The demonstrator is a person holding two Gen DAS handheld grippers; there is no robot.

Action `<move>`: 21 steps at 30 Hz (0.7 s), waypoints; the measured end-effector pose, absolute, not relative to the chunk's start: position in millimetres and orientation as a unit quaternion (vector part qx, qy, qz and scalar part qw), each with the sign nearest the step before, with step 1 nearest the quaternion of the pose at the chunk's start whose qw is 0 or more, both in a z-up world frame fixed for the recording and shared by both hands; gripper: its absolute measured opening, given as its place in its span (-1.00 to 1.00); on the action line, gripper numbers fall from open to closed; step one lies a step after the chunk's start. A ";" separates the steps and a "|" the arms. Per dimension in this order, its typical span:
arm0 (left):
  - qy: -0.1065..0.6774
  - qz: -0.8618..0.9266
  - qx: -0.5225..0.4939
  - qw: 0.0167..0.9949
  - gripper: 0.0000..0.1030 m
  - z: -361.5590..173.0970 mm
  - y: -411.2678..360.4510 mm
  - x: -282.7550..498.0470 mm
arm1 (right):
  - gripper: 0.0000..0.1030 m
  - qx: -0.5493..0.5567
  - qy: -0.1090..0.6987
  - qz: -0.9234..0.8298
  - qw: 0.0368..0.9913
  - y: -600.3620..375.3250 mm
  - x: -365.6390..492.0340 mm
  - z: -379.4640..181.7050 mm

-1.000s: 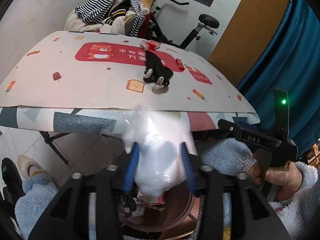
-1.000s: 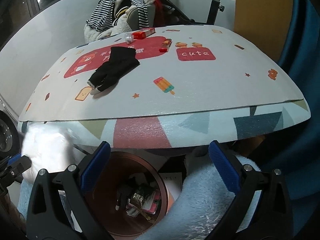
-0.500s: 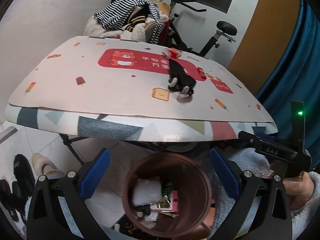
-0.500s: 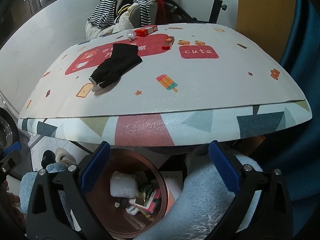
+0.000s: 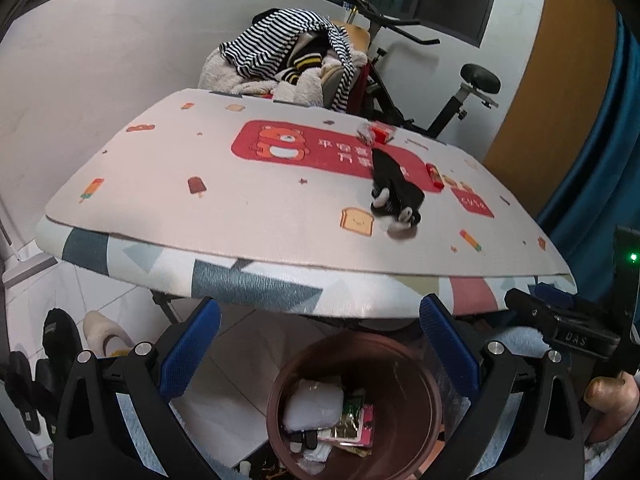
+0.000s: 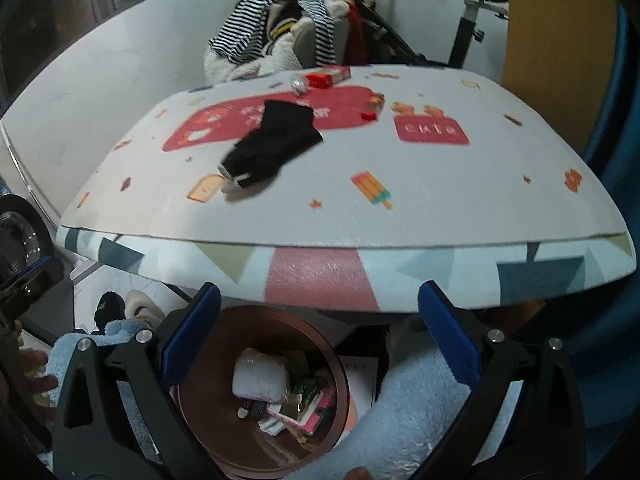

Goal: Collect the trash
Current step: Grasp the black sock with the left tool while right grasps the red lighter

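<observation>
Left wrist view: we've got both the left gripper (image 5: 320,352) and right gripper (image 6: 318,340) spread wide, gripping nothing. White crumpled plastic bag (image 5: 314,406) sits inside the round brown trash bin (image 5: 424,400) under the table.

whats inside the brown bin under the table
In the brown bin: a white crumpled bag on the left, green, gold and pink wrappers beside it, a small dark item below. Whatever lies beneath them, and the bin's bottom, is covered.
</observation>
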State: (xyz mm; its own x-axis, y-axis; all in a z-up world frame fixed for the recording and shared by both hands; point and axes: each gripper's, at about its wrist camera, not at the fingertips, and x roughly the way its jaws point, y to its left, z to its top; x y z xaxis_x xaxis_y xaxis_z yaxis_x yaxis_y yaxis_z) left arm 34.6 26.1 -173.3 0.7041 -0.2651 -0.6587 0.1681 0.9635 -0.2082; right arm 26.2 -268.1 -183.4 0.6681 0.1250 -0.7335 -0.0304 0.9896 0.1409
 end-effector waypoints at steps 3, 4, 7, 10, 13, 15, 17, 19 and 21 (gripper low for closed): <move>0.362 -0.117 -0.060 0.923 0.89 -169.5 23.1 40.5 | 0.89 0.059 0.400 0.050 0.913 -269.1 30.6 -178.8; 0.362 -0.118 -0.059 0.923 0.89 -168.5 22.0 43.2 | 0.89 0.061 0.398 0.051 0.914 -270.0 31.7 -177.2; 0.358 -0.123 -0.063 0.924 0.89 -164.3 19.1 51.9 | 0.89 0.076 0.381 0.056 0.920 -280.6 37.2 -167.0; 0.351 -0.133 -0.061 0.925 0.89 -156.6 12.3 65.0 | 0.89 0.081 0.365 0.052 0.926 -290.7 43.7 -159.2; 0.344 -0.148 -0.051 0.926 0.89 -150.1 1.7 80.0 | 0.89 0.084 0.350 0.045 0.932 -302.8 54.2 -151.4; 0.341 -0.157 -0.033 0.926 0.89 -146.0 -10.9 93.2 | 0.89 0.084 0.338 0.040 0.936 -309.7 61.9 -145.9; 0.342 -0.167 -0.022 0.925 0.89 -145.0 -22.5 106.5 | 0.89 0.090 0.328 0.036 0.940 -316.7 68.1 -142.1; 0.350 -0.188 -0.019 0.917 0.89 -146.7 -35.0 122.9 | 0.89 0.114 0.312 0.038 0.943 -326.9 75.9 -138.4; 0.360 -0.204 -0.014 0.910 0.89 -151.9 -49.0 139.7 | 0.89 0.138 0.305 0.041 0.941 -335.8 84.1 -137.3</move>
State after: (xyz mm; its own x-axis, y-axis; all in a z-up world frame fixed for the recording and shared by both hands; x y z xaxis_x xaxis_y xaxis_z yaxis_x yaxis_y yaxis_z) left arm 139.7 -49.0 -151.9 0.6581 -0.3822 -0.6487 0.3614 0.9162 -0.1731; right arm 84.1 -335.8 -137.3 0.8101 0.1622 -0.5635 0.0069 0.9583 0.2858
